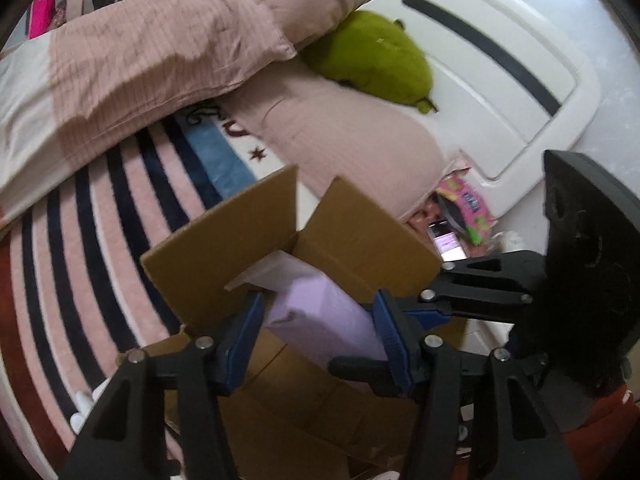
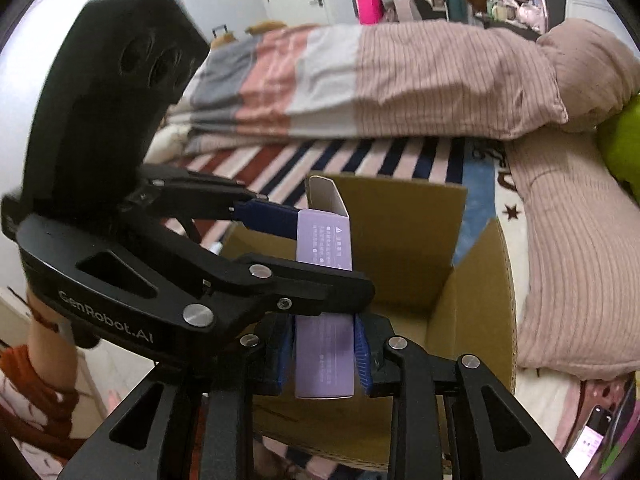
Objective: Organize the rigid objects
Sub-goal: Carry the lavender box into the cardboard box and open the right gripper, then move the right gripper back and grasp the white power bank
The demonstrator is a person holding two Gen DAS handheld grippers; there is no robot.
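A long lilac carton (image 1: 320, 312) (image 2: 325, 344) with an open white end flap is held over an open cardboard box (image 1: 224, 248) (image 2: 400, 240) that stands on the bed. My left gripper (image 1: 320, 320) is shut on the lilac carton, its blue pads on both sides. My right gripper (image 2: 325, 354) is shut on the same carton nearer its other end. In the right wrist view the left gripper (image 2: 312, 252) crosses from the left and clamps the carton's upper part. In the left wrist view the right gripper (image 1: 404, 320) reaches in from the right.
The bed carries a striped blanket (image 1: 100, 220), a pink quilt (image 1: 140, 64) (image 2: 400, 80), a pink pillow (image 2: 576, 264) and a green plush toy (image 1: 376, 56). A phone (image 1: 448, 242) and a colourful packet (image 1: 468, 208) lie by the white headboard (image 1: 520, 92).
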